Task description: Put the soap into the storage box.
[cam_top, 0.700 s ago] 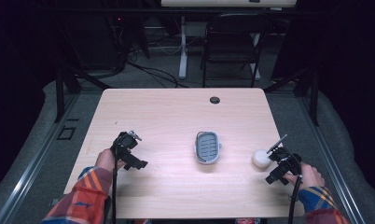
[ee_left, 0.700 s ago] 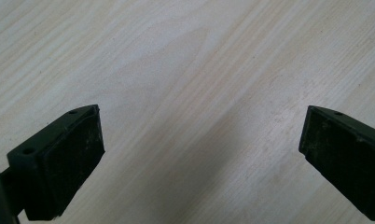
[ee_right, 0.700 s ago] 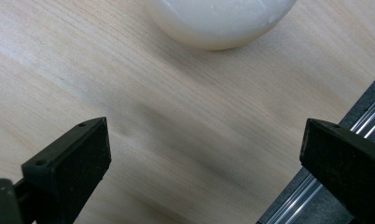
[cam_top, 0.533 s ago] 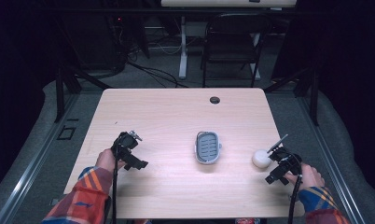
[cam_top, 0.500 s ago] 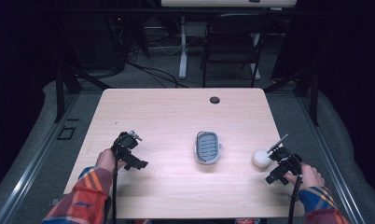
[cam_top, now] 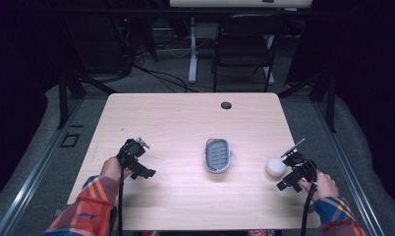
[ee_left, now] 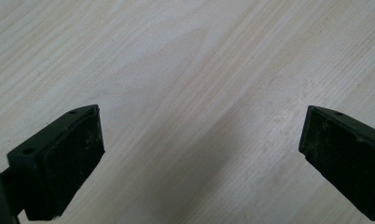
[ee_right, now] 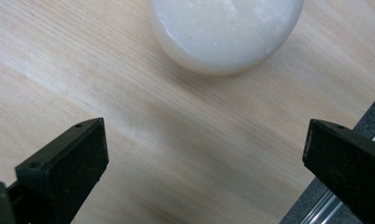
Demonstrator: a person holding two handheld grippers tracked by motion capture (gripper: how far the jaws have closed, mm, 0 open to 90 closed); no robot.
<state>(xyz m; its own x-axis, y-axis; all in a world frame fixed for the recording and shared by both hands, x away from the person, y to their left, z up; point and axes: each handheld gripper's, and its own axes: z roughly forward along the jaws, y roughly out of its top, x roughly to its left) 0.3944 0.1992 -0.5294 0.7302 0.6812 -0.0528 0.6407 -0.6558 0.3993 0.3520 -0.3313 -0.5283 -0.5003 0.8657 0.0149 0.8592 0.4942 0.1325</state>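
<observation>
A grey soap dish (cam_top: 218,155) lies in the middle of the wooden table (cam_top: 185,123). A round white soap bar (cam_top: 274,167) rests near the table's right edge. My right gripper (cam_top: 287,162) sits just beside the soap on its right, open; in the right gripper view the soap (ee_right: 225,32) lies just ahead of the wide-apart jaws, with nothing between them. My left gripper (cam_top: 136,160) hovers low over the left part of the table, open, and in the left gripper view its jaws frame bare wood (ee_left: 199,102).
A small dark grommet hole (cam_top: 226,105) sits near the table's far edge. A chair (cam_top: 242,44) and cables stand on the floor beyond. The table's right edge and a metal rail (ee_right: 316,210) run close by the right gripper.
</observation>
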